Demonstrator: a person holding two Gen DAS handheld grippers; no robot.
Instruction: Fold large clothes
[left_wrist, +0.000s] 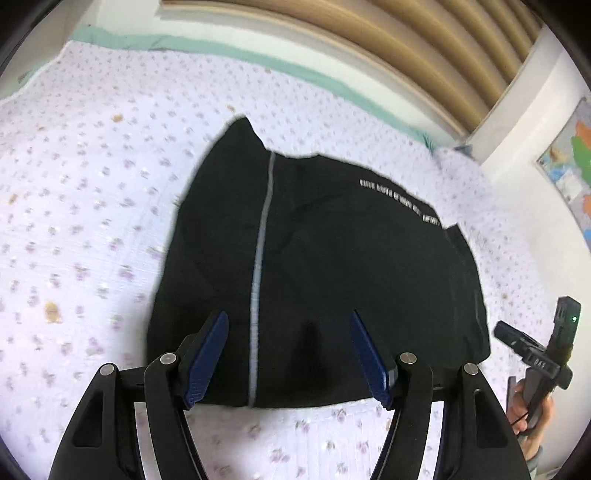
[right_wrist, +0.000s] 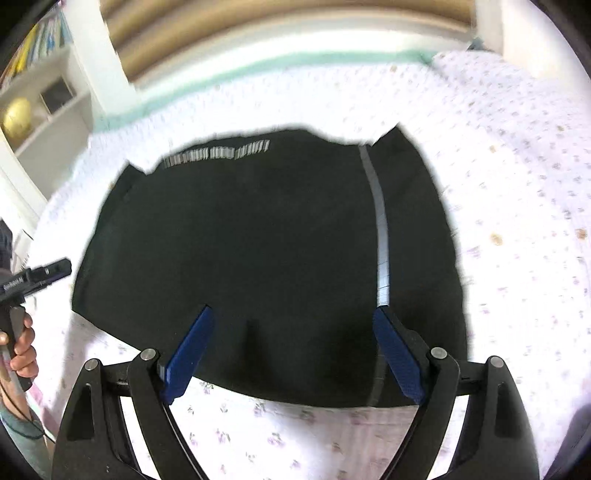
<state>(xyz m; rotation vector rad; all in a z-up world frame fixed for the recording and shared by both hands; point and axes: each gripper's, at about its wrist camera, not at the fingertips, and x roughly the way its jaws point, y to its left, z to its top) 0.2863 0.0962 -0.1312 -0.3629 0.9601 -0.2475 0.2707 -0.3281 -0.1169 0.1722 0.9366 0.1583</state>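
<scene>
A black garment (left_wrist: 314, 266) lies folded into a compact block on the flowered bedsheet (left_wrist: 92, 192). A grey stripe (left_wrist: 260, 254) runs down it and white lettering (left_wrist: 399, 197) sits near its far edge. My left gripper (left_wrist: 289, 314) hovers over the garment's near edge, open, with nothing between the blue pads. In the right wrist view the same garment (right_wrist: 266, 251) fills the middle, its stripe (right_wrist: 382, 236) on the right. My right gripper (right_wrist: 293, 309) is open above the near edge and holds nothing either.
A hand (left_wrist: 532, 417) holds the other gripper's handle at the right of the left wrist view; a hand (right_wrist: 22, 347) shows at the left of the right wrist view. A slatted wooden headboard (left_wrist: 406, 44), a wall map (left_wrist: 569, 158) and a bookshelf (right_wrist: 40, 85) border the bed.
</scene>
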